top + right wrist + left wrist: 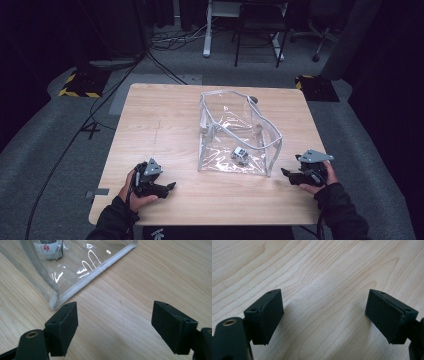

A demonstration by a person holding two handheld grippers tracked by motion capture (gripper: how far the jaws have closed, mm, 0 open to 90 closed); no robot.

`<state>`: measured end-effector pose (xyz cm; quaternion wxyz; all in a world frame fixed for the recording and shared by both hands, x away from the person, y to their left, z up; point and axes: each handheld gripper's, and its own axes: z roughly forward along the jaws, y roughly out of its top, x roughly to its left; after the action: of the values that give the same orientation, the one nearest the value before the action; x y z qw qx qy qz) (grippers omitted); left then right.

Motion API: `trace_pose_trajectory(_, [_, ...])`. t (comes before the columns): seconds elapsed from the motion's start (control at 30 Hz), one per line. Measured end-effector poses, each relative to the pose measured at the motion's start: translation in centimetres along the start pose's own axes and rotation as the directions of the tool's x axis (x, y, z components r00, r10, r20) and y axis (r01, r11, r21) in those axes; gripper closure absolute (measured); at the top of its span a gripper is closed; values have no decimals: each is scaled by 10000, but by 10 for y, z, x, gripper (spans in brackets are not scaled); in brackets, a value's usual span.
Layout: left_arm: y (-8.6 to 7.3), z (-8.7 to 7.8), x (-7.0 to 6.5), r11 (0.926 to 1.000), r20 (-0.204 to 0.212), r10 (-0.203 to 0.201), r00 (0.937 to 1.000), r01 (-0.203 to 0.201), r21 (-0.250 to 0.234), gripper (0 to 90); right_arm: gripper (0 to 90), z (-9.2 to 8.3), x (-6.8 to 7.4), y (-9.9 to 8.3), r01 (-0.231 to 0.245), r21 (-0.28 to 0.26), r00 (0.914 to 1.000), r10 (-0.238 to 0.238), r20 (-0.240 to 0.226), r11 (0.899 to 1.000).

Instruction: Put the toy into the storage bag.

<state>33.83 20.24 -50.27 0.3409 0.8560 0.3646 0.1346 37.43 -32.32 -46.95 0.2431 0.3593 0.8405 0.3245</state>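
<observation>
A clear plastic bag with white piping [235, 132] stands open in the middle of the wooden table [165, 120]. A small white object with a red mark [240, 155] lies inside it near the front wall; in the right gripper view it appears as a white container [51, 248] behind the bag's corner [75, 287]. My left gripper [170, 186] rests at the front left, open, with bare wood between its pads [269, 315]. My right gripper [286, 174] sits at the front right, open, just right of the bag's near corner and apart from it.
Beyond the table are grey carpet, a desk leg [207, 30], a black stool frame [257, 30], an office chair base [315, 37] and cables on the floor [90, 120]. Yellow-black striped blocks [80, 82] lie at the far left and right.
</observation>
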Motion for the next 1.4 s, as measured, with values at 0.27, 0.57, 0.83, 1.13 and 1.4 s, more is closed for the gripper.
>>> trace_pose_trajectory(0.27, [0, 0, 0, 10000, 2, 1, 10000, -1, 0, 154, 202, -2, 1, -11, 11, -58, 9998, -12, -204, 10000])
trace_pose_trajectory(0.57, [0, 0, 0, 10000, -17, -11, 10000, 11, 12, 154, 191, -8, 3, -26, -110, -302, 9981, 91, -604, 9995])
trace_pose_trajectory(0.83, [0, 0, 0, 10000, -82, 6, 10000, -6, -15, 153, 185, -12, 4, -36, -368, -334, 9976, 347, -595, 9988])
trace_pose_trajectory(1.13, [0, 0, 0, 10000, -105, -30, 9999, 30, -20, 153, 182, -14, 5, -49, -540, -105, 9963, 531, -671, 9985])
trace_pose_trajectory(1.4, [0, 0, 0, 10000, -9, -81, 10000, 81, -1, 152, 176, -18, 3, -62, -1232, -146, 9895, 1217, -784, 9923])
